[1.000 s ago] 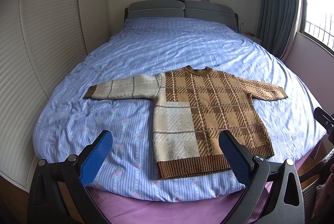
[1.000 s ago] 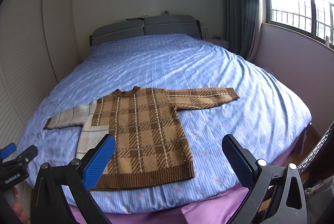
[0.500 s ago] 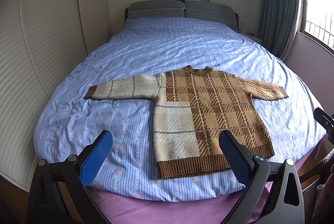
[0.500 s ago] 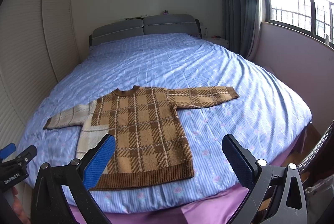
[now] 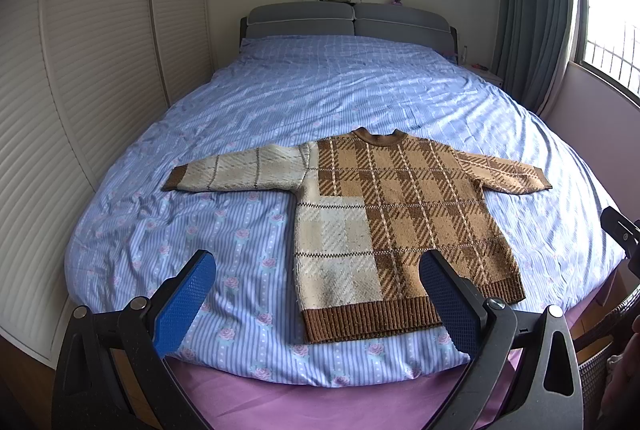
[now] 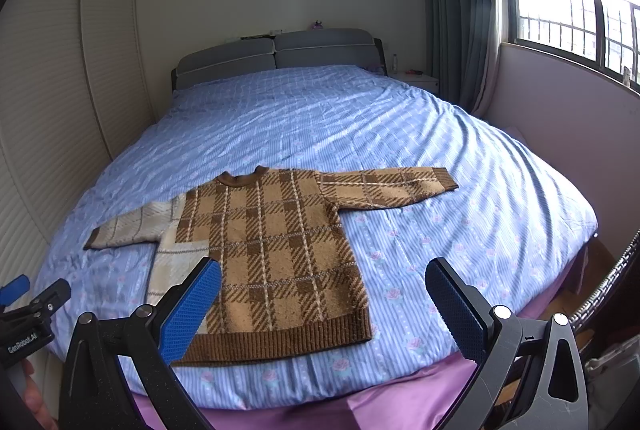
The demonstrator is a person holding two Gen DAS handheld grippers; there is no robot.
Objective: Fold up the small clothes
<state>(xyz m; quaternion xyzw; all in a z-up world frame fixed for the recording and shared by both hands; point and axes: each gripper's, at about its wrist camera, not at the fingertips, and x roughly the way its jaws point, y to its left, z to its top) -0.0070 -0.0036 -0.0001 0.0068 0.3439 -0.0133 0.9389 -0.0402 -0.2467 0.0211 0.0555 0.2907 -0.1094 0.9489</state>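
Note:
A small brown and cream plaid sweater (image 5: pixel 384 218) lies flat on the bed, front up, both sleeves spread out, hem toward me. It also shows in the right wrist view (image 6: pixel 276 254). My left gripper (image 5: pixel 316 302) is open and empty, held above the foot of the bed in front of the sweater's cream side and hem. My right gripper (image 6: pixel 320 310) is open and empty, held above the hem's right corner. Neither touches the sweater.
The bed (image 5: pixel 360 89) has a blue striped cover with rose print and a purple sheet edge (image 5: pixel 320 406) at the foot. A grey headboard (image 5: pixel 348 19) stands at the far end. White slatted wardrobe doors (image 5: pixel 80 69) stand left, a window and curtain (image 6: pixel 452 9) right.

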